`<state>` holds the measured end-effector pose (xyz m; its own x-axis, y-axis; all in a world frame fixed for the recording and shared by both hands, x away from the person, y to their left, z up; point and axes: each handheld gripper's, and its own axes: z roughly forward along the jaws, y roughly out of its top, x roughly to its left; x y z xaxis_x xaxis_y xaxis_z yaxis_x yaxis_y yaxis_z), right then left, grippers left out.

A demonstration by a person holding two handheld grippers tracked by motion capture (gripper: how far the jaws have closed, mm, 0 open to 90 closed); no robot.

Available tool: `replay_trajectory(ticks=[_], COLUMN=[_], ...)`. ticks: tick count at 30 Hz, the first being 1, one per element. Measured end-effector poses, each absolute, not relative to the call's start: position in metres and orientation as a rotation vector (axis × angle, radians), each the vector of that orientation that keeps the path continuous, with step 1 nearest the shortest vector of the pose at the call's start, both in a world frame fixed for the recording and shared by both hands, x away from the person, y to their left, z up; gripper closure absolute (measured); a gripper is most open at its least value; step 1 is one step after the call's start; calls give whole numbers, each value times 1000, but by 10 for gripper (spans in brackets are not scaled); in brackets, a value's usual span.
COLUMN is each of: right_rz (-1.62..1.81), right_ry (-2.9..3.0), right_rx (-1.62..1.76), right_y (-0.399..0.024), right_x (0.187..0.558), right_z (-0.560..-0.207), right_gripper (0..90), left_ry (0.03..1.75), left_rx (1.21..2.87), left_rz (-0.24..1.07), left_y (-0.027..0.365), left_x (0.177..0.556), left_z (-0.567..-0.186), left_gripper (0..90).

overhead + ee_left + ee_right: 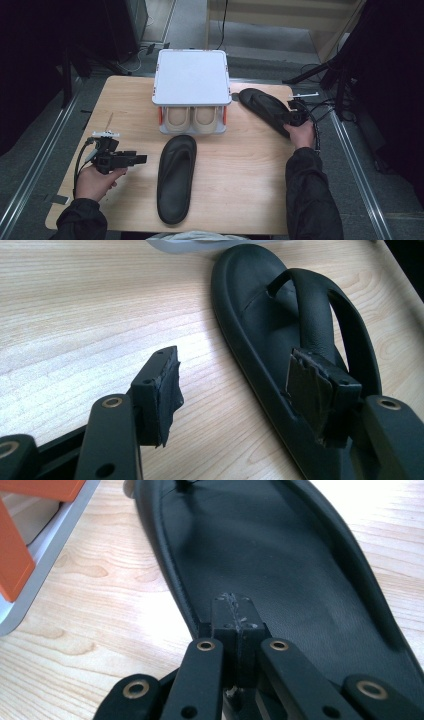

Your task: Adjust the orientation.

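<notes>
1. I'm seeing the L tool (pixel 141 159) sitting low at the bench's (pixel 240 165) left side, in my left hand (pixel 97 182), jaws pointing toward the middle.
2. L tool is gaping wide w/ nothing btwn the pads (pixel 162 390); in the left gripper view one pad is over bare wood, the other is overlapping the near sandal's (pixel 280 325) edge. Can't tell if it's touching.
3. Near sandal (pixel 176 175) is lying flat, strap side up, centre-front of the bench, just in front of the rack.
4. R tool (pixel 292 121) is at the far right, in my right hand (pixel 302 134), at the heel end of the far sandal (pixel 262 106).
5. In the right gripper view the R tool (pixel 235 614) is looking fully closed, pads pressed together over the far sandal's (pixel 280 555) heel. Can't tell if it's pinching the rim.
6. Far sandal is lying angled beside the rack's right side, near its orange post (pixel 15 555).
7. White rack (pixel 192 77) is standing at bench rear-centre, a beige pair of shoes (pixel 192 119) tucked under its top.
</notes>
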<state>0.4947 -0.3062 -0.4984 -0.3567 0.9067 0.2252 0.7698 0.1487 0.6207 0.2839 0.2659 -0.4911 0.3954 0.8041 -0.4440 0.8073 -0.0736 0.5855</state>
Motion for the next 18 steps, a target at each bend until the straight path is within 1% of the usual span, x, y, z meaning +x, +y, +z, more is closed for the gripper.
replay_trajectory(ticks=[10,18], right_rz=[1018,1028], right_ry=[2262,2317], right_rx=[1638,1596], right_y=[-294,-274], right_x=[489,485], right_z=[-499,-496], right_gripper=[900,900], left_ry=[1404,1401], left_rx=[1854,1862], left_rz=[-7,-13], left_y=[268,267], left_x=[285,285], left_z=[-492,-493], left_gripper=[379,376])
